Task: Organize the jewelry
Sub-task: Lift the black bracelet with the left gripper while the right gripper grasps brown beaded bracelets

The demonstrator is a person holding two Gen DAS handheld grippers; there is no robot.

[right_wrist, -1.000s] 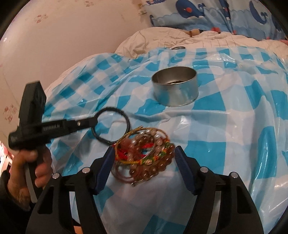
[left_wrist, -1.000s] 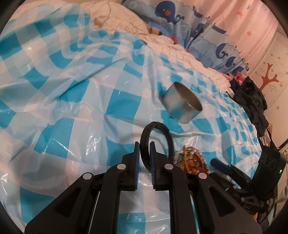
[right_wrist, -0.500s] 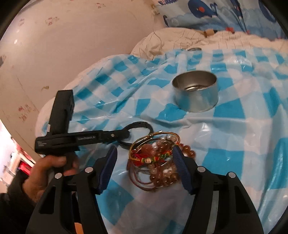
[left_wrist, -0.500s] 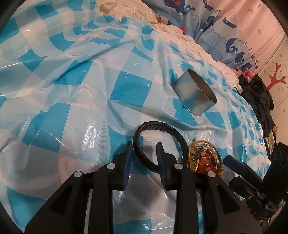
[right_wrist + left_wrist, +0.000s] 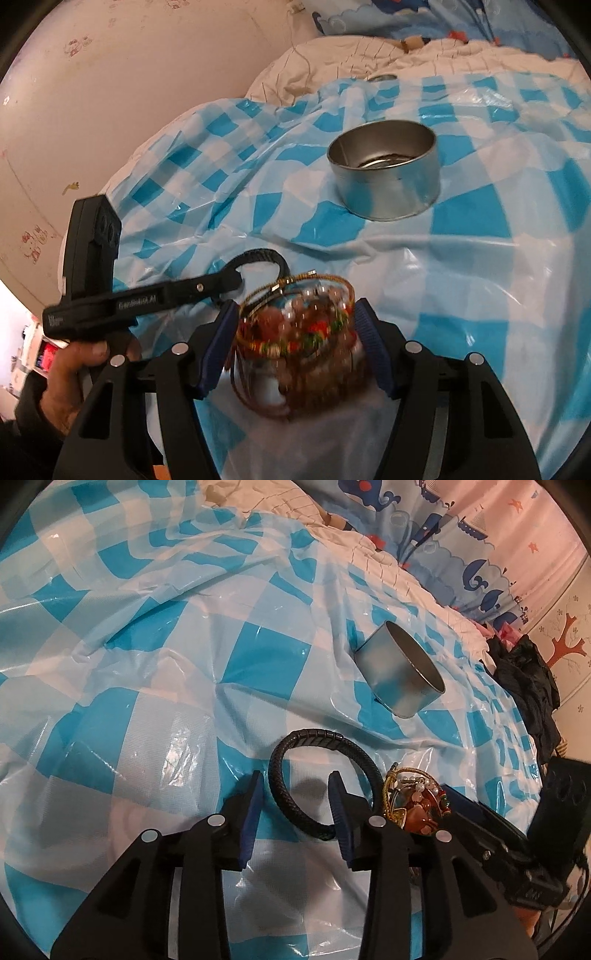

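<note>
one tin point(image 5: 384, 177) | one black bracelet point(image 5: 321, 775), left gripper point(image 5: 295, 805) just parted, loose around it | right gripper point(image 5: 295, 343) hugging one bead bundle point(image 5: 299, 332) (contact blurred)

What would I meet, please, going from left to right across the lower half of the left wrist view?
Left gripper, jaws open around one side of the black braided bracelet → beaded bracelet bundle → right gripper's blue-padded finger → the right gripper's black body.

Motion blur is smearing the multicoloured beaded bracelet bundle point(image 5: 295, 332), leaving individual beads indistinct. The black handheld left gripper point(image 5: 225, 282) is covering part of the black braided leather bracelet point(image 5: 258, 254). The round silver metal tin's point(image 5: 384, 177) contents are remaining unidentifiable.
</note>
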